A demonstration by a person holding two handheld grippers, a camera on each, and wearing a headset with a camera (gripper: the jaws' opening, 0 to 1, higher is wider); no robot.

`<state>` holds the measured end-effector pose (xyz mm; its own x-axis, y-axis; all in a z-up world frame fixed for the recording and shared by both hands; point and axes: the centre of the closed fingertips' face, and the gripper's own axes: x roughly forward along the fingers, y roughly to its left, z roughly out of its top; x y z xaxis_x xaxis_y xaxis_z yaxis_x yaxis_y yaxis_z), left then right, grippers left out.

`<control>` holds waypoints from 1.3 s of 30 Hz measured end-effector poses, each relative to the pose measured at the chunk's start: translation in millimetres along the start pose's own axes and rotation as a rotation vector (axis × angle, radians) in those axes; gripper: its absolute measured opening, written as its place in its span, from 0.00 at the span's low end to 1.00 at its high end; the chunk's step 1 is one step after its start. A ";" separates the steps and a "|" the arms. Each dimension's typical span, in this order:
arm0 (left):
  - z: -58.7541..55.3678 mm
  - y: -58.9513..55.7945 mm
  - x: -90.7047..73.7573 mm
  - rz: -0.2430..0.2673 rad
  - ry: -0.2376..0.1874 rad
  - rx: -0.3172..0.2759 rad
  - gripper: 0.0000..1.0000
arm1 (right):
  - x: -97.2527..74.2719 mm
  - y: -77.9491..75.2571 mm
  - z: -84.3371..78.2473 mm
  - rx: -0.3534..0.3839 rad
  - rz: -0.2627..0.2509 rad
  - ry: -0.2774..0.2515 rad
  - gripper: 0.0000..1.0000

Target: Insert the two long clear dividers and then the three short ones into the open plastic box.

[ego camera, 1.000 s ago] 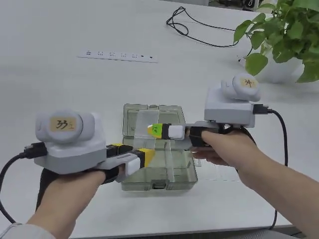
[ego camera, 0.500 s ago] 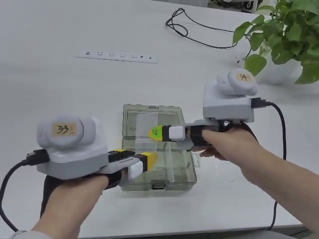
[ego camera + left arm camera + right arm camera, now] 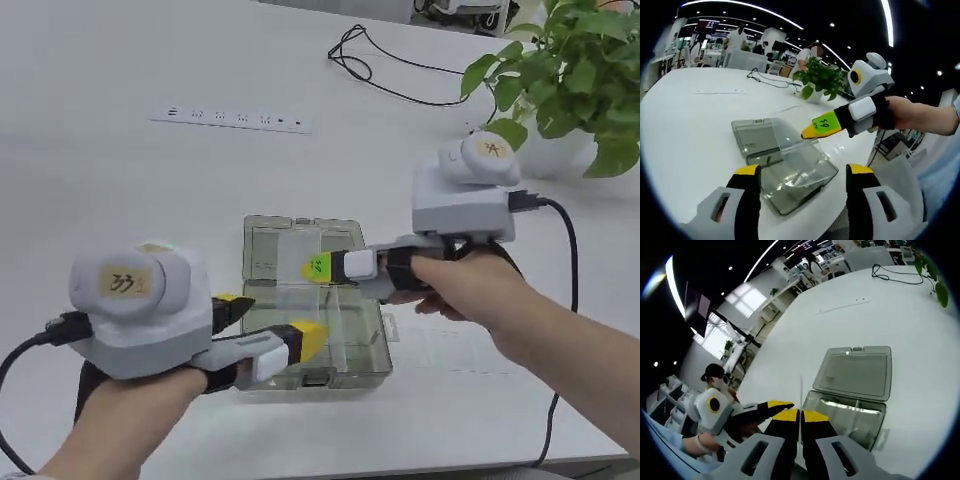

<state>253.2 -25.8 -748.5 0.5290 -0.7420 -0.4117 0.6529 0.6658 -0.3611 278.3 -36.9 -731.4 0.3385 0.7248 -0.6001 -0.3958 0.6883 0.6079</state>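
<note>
The open clear plastic box (image 3: 372, 352) lies in front of me, its lid (image 3: 262, 228) folded flat behind the base. A clear strip (image 3: 337, 335) seems to stand inside the base. My right gripper (image 3: 318, 267) is shut on a long clear divider (image 3: 298, 246) and holds it upright over the box. In the right gripper view this divider (image 3: 801, 392) shows edge-on between the shut tips (image 3: 800, 416), above the box (image 3: 858, 371). My left gripper (image 3: 272, 318) is open at the box's front left corner, holding nothing. In the left gripper view its tips (image 3: 804, 171) frame the box (image 3: 751, 138).
More clear dividers (image 3: 440, 348) lie flat on the white table right of the box. A power strip (image 3: 230, 118) and a black cable (image 3: 385, 75) lie farther back. A potted plant (image 3: 570, 80) stands at the back right. The table's front edge is close below the box.
My left gripper's jaws have spread wider by the box's front left corner. The right gripper has kept the divider over the box with little movement.
</note>
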 end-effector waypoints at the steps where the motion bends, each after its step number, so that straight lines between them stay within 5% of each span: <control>1: 0.0 -0.5 -0.7 -0.008 0.005 0.022 0.72 | -0.3 -0.5 -0.5 0.004 -0.003 0.003 0.02; 6: -0.9 -0.8 -2.1 -0.052 0.035 0.179 0.93 | -0.3 -1.3 1.4 0.027 -0.010 0.015 0.02; 9: -3.1 3.6 -3.7 -0.052 0.061 0.321 0.99 | -0.6 -2.9 0.2 0.046 -0.021 0.032 0.02; 11: -2.9 3.7 -5.1 -0.071 0.062 0.361 1.00 | -0.9 -5.1 1.2 0.064 -0.027 0.041 0.02; 15: -3.1 11.3 -6.9 -0.067 0.068 0.368 1.00 | -0.2 -7.1 0.2 0.073 -0.046 0.070 0.02; 21: -6.1 18.2 -9.7 -0.062 0.069 0.395 1.00 | 2.0 -17.4 -4.1 0.128 -0.116 0.179 0.02; 35: -24.7 19.7 -12.5 -0.070 0.053 0.346 0.99 | 14.1 -29.0 -11.5 0.204 -0.256 0.409 0.02; 39: -26.1 19.6 -13.9 -0.071 0.051 0.343 0.99 | 22.1 -35.5 -10.8 0.201 -0.286 0.425 0.02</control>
<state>244.5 -0.5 -771.6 0.4537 -0.7751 -0.4398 0.8356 0.5415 -0.0923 290.6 -45.6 -771.9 0.0176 0.4599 -0.8878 -0.1534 0.8786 0.4522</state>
